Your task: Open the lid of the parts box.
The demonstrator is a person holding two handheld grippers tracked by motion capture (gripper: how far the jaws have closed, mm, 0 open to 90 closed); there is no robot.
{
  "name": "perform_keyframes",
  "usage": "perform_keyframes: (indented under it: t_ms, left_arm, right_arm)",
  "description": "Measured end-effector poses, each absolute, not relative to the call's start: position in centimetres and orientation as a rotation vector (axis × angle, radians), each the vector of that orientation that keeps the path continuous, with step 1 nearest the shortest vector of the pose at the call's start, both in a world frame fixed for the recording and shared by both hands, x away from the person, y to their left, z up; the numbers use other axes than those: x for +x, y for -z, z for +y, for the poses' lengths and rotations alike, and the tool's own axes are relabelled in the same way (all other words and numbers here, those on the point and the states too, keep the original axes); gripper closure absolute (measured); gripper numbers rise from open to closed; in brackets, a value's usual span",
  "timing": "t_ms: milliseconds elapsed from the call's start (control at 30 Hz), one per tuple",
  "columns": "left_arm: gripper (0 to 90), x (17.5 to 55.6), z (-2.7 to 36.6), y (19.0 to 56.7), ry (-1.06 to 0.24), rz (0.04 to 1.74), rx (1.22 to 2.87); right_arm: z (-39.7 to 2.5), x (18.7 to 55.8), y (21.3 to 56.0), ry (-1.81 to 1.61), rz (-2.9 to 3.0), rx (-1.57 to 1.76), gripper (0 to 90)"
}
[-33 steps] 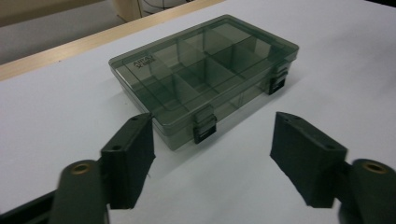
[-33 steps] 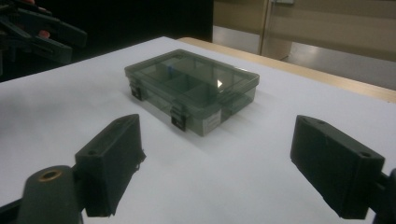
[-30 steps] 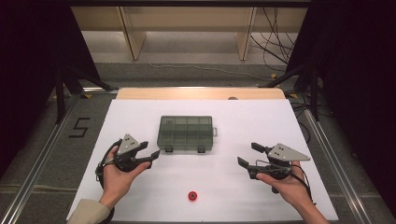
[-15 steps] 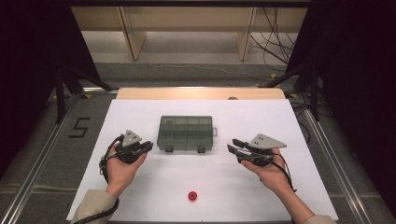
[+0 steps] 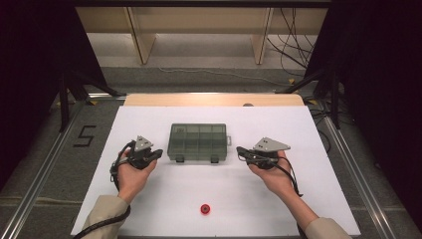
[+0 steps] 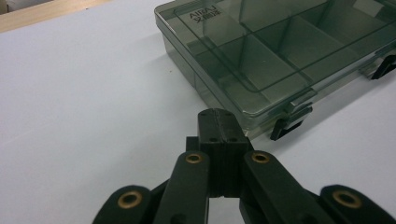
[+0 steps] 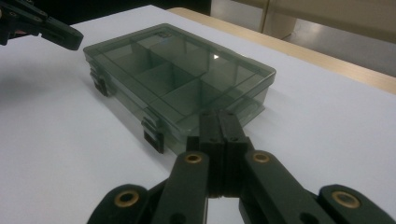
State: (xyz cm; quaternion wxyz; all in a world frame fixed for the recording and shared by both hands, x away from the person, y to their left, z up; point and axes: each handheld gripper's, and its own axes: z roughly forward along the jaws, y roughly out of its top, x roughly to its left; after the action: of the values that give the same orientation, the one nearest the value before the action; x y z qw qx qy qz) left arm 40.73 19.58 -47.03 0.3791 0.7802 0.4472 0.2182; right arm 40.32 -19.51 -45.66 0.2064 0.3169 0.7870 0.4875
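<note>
The box point(image 5: 198, 142) is smoky grey-green and see-through, with black latches. The worktop point(image 5: 318, 199) is white. At 6 o'clock lies a red ring point(image 5: 204, 208). Both grippers' jaws are black with brass rivets.

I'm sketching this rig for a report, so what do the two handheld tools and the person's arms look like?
Each black claw, left and right, has two flat black jaw blocks on linked arms with brass-coloured pivot pins. Each carries a grey three-cornered plate on top, and a black cable trails back past the wrist. The person wears beige long sleeves; the hands are bare.
</note>
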Motion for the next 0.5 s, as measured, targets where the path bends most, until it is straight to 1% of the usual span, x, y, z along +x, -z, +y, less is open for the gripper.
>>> perform_keyframes:
  t_ms: [33, 100, 133, 267, 300, 333, 367, 400, 433, 467, 500]
  left_arm:
    - [90.0, 40.8, 19.9, 46.9, -0.559, 1.121, 2.053]
    - [90.0, 41.0, 19.6, 47.2, -0.557, 1.151, 1.999]
    - [90.0, 41.1, 19.9, 47.1, -0.559, 1.130, 2.063]
    - [90.0, 41.4, 19.8, 47.4, -0.555, 1.114, 2.072]
    - [90.0, 41.4, 19.4, 47.6, -0.551, 1.134, 2.033]
    - [90.0, 41.5, 19.4, 47.7, -0.555, 1.130, 2.040]
    - [90.0, 41.5, 19.6, 47.6, -0.556, 1.103, 2.092]
    - [90.0, 41.6, 19.5, 47.6, -0.555, 1.093, 2.089]
    - [90.0, 41.6, 19.2, 47.8, -0.564, 1.110, 2.051]
    - [90.0, 41.6, 19.4, 47.7, -0.553, 1.094, 2.093]
    - [90.0, 41.7, 19.4, 47.7, -0.563, 1.084, 2.101]
  right_arm:
    - [-19.4, 40.4, 45.7, -1.358, 2.201, 0.882, 90.0]
    - [-19.1, 40.5, 45.9, -1.352, 2.215, 0.897, 90.0]
    - [-19.0, 40.6, 45.9, -1.349, 2.215, 0.889, 90.0]
    - [-18.7, 40.9, 46.2, -1.338, 2.247, 0.896, 90.0]
    - [-18.6, 41.0, 46.4, -1.337, 2.252, 0.898, 90.0]
    - [-18.5, 41.0, 46.5, -1.326, 2.263, 0.900, 90.0]
    - [-18.5, 41.2, 46.7, -1.318, 2.269, 0.898, 90.0]
    - [-18.4, 41.3, 46.8, -1.308, 2.275, 0.898, 90.0]
    - [-18.3, 41.3, 47.0, -1.302, 2.285, 0.904, 90.0]
    - [-18.2, 41.5, 47.1, -1.291, 2.296, 0.903, 90.0]
    - [-18.1, 41.6, 47.3, -1.289, 2.299, 0.904, 90.0]
